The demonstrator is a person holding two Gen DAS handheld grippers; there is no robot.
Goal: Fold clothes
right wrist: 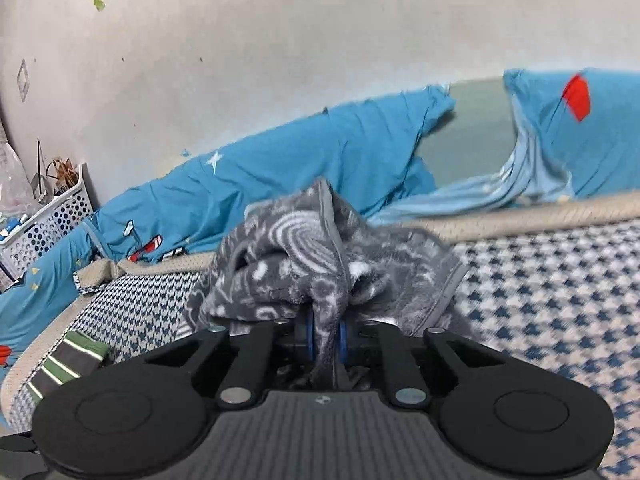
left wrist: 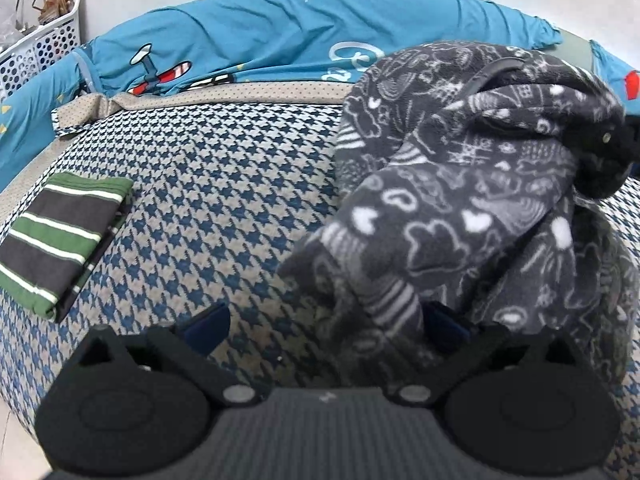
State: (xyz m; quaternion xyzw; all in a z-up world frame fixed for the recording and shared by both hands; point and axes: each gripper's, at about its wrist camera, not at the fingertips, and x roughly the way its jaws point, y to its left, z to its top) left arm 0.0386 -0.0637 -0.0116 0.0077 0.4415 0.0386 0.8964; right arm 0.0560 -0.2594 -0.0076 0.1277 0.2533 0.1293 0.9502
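Right gripper (right wrist: 326,338) clenched on bunched grey fleece (right wrist: 320,264), rising ahead of jaws. Left gripper (left wrist: 320,328) spread wide, fleece draped over one finger.

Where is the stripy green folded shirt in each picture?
Left wrist view: the striped folded shirt lies at the left edge, on the checked bed cover.
Right wrist view: it peeks in at the lower left, partly hidden behind the gripper body.
Shared landmark: the white basket by the wall.
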